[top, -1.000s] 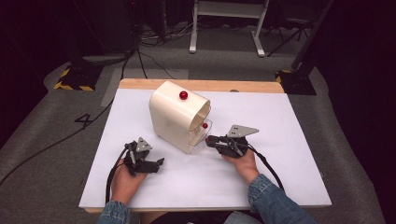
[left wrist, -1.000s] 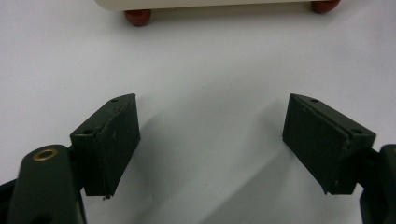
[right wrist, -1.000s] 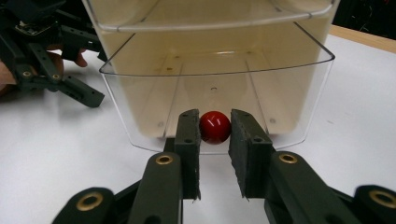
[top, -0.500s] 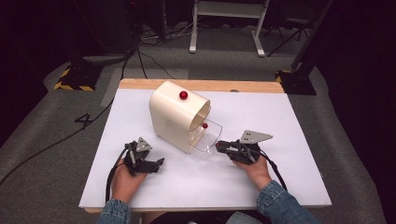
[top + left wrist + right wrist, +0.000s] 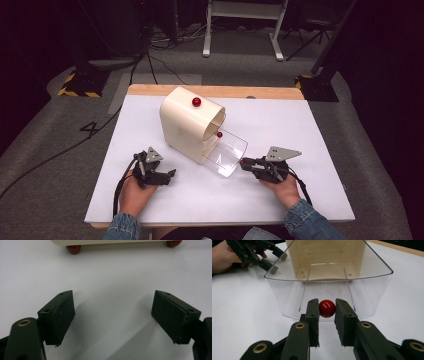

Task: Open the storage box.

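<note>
A cream box with a rounded top stands near the middle of a white table, and a clear drawer juts out of its open front toward the person's right side. The right gripper is clamped on the red knob at the drawer's front wall, one black pad on each side of the ball, as the right gripper view shows plainly. Through the clear plastic in that view, the drawer's floor runs back into the box's cream inside, and the drawer looks bare. From the high view, the gripper lies low over the table, its jaws pointing at the drawer's near edge, the grey plate on top tilted up; the hand behind it wears a denim cuff.

The left gripper rests on the table in front of the box and well apart from it, jaws spread wide with nothing between them. Its own view looks along the white surface to the box's bottom edge, where two red feet touch the table. A second red knob sits on the box's curved top, and a smaller red one shows at the front opening.
</note>
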### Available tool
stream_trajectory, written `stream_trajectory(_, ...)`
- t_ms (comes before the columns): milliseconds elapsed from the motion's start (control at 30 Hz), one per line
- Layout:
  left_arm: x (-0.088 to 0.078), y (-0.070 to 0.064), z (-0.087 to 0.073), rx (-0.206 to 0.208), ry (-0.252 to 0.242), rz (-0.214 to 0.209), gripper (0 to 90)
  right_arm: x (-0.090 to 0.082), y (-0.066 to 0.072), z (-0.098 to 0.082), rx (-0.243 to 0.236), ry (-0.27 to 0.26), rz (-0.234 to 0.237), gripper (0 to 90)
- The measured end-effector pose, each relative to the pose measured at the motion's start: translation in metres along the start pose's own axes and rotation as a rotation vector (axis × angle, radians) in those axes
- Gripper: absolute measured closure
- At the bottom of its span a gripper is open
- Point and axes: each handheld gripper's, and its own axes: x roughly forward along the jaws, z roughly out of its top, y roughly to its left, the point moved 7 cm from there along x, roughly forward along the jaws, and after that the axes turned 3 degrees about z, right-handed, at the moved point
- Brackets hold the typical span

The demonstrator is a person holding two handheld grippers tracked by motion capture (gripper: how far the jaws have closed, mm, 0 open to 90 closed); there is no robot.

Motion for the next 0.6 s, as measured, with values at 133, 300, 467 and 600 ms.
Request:
stream_trajectory(133, 0.000, 0.000, 0.000, 0.000, 0.000, 0.000, 19.1, -0.007, 0.000, -0.006, 0.009, 0.003, -0.001, 73.7)
stream_trajectory(300, 0.000, 0.000, 0.000, 0.001, 0.001, 0.000, 19.1, -0.006, -0.004, -0.016, 0.028, 0.037, -0.008, 73.5)
stream_trajectory(467, 0.000, 0.000, 0.000, 0.001, 0.001, 0.001, 19.1, -0.001, -0.005, -0.024, 0.046, 0.069, -0.004, 73.6)
stream_trajectory(600, 0.000, 0.000, 0.000, 0.001, 0.000, 0.001, 19.1, 0.000, -0.005, -0.025, 0.033, 0.084, -0.029, 62.4)
